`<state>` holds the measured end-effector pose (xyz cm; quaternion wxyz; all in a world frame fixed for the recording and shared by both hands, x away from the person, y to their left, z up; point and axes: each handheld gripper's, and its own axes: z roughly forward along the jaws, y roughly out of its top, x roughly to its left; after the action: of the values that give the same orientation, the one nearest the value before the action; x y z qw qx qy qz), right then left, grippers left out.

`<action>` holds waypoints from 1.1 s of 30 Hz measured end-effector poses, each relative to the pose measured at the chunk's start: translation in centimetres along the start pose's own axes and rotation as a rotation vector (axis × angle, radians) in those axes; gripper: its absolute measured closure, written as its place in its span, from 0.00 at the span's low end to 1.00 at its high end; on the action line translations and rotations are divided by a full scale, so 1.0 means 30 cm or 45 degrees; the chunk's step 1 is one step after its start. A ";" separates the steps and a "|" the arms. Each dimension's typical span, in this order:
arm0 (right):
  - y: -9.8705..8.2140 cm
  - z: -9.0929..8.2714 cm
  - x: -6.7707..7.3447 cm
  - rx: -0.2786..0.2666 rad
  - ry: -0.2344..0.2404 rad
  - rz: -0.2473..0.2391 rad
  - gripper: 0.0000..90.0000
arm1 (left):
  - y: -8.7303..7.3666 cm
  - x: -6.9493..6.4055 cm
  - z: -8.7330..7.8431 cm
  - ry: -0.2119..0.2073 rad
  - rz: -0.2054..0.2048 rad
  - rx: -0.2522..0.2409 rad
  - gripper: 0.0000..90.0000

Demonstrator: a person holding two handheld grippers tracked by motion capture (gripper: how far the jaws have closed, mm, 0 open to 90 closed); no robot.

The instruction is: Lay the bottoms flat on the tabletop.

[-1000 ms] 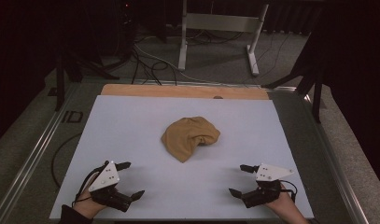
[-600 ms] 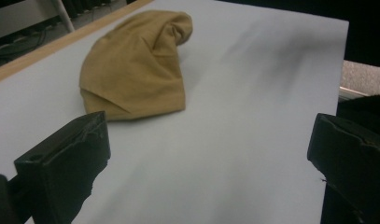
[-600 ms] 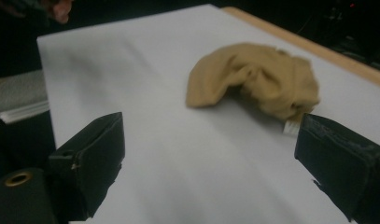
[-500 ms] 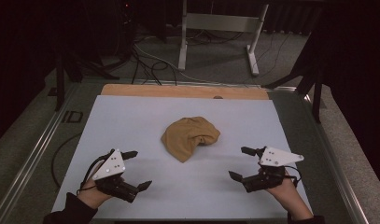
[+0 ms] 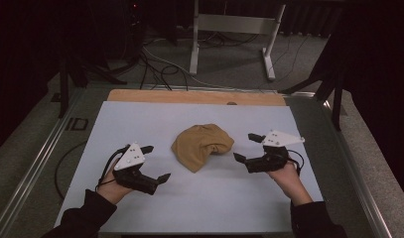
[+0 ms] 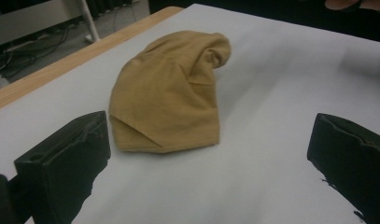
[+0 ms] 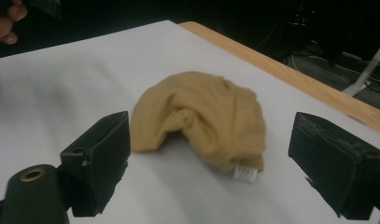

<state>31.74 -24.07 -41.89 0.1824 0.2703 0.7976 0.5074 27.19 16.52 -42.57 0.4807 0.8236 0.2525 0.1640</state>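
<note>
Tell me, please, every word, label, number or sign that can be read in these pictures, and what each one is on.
No text can be read anywhere.
White tag at the hem of the tan cloth: too small and blurred to read.
Dark mark on the grey frame left of the white table sheet: looks like letters, too unclear to read.

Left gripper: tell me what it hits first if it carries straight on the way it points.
Most likely the tan cloth. The left gripper has open jaws with only bare white table between them, and the crumpled cloth lies just ahead, apart from the jaws. The exact depth is hard to judge.
</note>
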 end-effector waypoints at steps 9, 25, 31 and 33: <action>-0.007 0.127 -0.025 0.062 -0.043 0.045 0.16 | 0.003 -0.005 0.117 0.049 -0.019 0.053 0.01; -0.103 0.242 -0.042 0.233 -0.141 0.060 0.60 | -0.053 -0.050 0.366 0.014 -0.022 0.226 0.17; -0.115 0.254 -0.044 0.241 -0.134 0.101 0.87 | -0.070 -0.065 0.457 0.030 -0.011 0.329 0.21; -0.115 0.258 -0.036 0.238 -0.127 0.080 0.97 | -0.079 -0.068 0.488 0.058 0.010 0.366 0.25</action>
<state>36.10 -20.41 -48.25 0.1800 0.3360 0.8225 0.4220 32.41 5.96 -51.78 0.3515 0.8809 0.2809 0.1466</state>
